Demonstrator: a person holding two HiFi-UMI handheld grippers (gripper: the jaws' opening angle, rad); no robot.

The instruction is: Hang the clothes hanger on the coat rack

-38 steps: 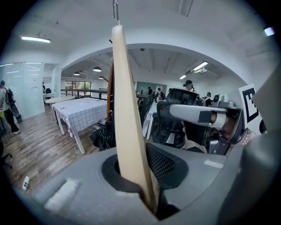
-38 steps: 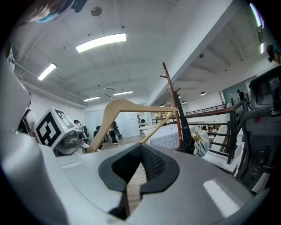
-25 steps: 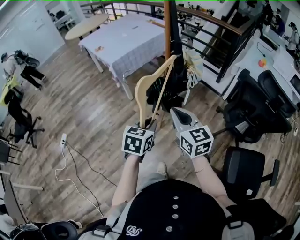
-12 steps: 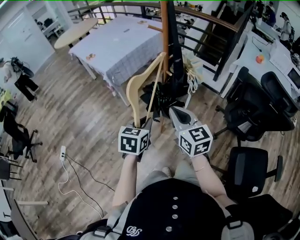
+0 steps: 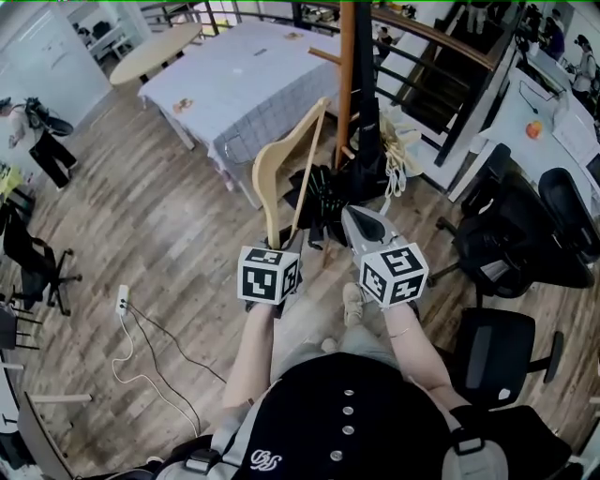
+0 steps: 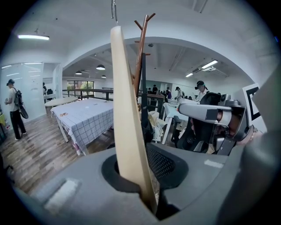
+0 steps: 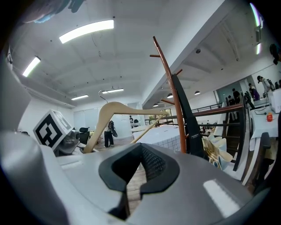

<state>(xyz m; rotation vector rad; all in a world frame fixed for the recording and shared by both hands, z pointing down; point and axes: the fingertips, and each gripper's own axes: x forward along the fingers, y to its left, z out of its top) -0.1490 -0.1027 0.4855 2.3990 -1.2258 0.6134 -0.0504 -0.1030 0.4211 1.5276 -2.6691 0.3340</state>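
My left gripper (image 5: pixel 284 251) is shut on one arm of a pale wooden clothes hanger (image 5: pixel 279 167), which stands upright above it. In the left gripper view the hanger (image 6: pixel 127 123) rises from between the jaws of the left gripper (image 6: pixel 141 178), its metal hook (image 6: pixel 114 9) at the top edge. The brown wooden coat rack (image 5: pixel 346 80) stands just beyond the hanger, with a black garment (image 5: pixel 367 112) hanging on it. My right gripper (image 5: pixel 356 221) is beside the left one, shut and holding nothing. From the right gripper (image 7: pixel 134 173) I see the hanger (image 7: pixel 115 110) at left and the rack (image 7: pixel 171 88) ahead.
A table with a checked cloth (image 5: pixel 248 89) stands behind the rack to the left. Black office chairs (image 5: pixel 511 239) crowd the right side. A dark railing (image 5: pixel 441 42) runs behind. A power strip with a cable (image 5: pixel 123 298) lies on the wooden floor at left.
Both grippers and the hanger have moved closer to the coat rack, whose pole and base now sit nearer. The hold on the hanger is unchanged.
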